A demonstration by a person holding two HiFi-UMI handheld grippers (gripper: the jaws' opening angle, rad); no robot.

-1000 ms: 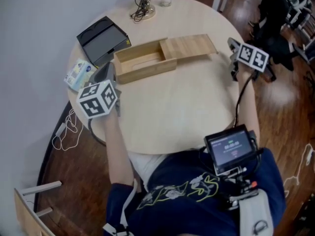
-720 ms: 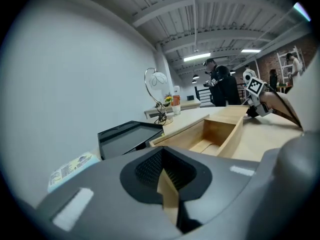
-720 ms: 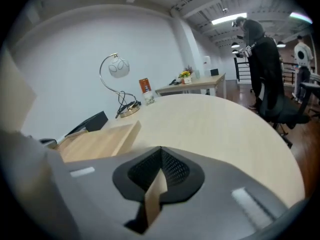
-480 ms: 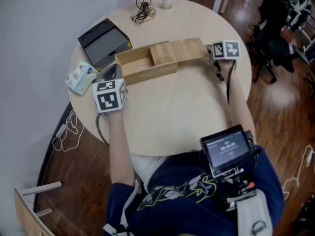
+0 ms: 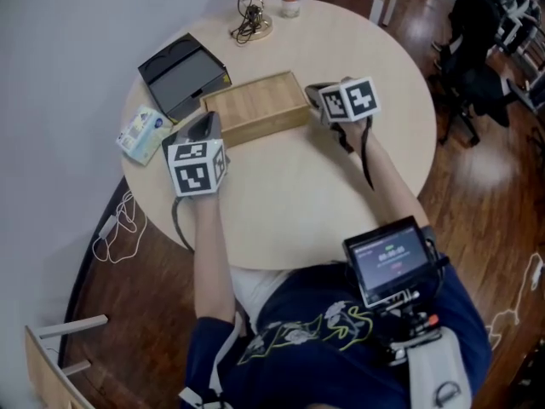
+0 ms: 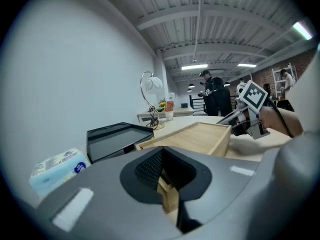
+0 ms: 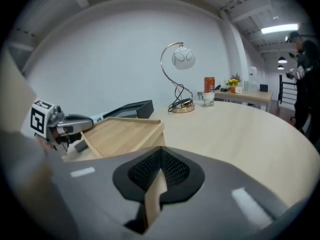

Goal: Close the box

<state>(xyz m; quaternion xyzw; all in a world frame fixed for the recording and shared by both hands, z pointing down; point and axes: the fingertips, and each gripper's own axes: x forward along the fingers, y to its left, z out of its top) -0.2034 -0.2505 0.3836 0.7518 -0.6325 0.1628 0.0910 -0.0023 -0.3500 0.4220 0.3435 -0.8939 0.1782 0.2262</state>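
Since the light, stiff box (image 5: pixel 255 107) may skid, left gripper (image 5: pixel 207 126) and right gripper (image 5: pixel 313 93), closed and empty, brace its nine and three o'clock ends.

You have one wooden box (image 5: pixel 255 107), one black tray (image 5: pixel 180 75) and one tissue pack (image 5: pixel 140 132). At the far edge: one lamp (image 5: pixel 253 20), one can (image 7: pixel 209 84), one cup (image 7: pixel 208 100).

Ahead-left of my left jaws lie a black tray (image 6: pixel 117 136) and, nearer, a tissue pack (image 6: pixel 57 166); far ahead stand a lamp (image 6: pixel 154 83) and an orange can (image 6: pixel 170 105).
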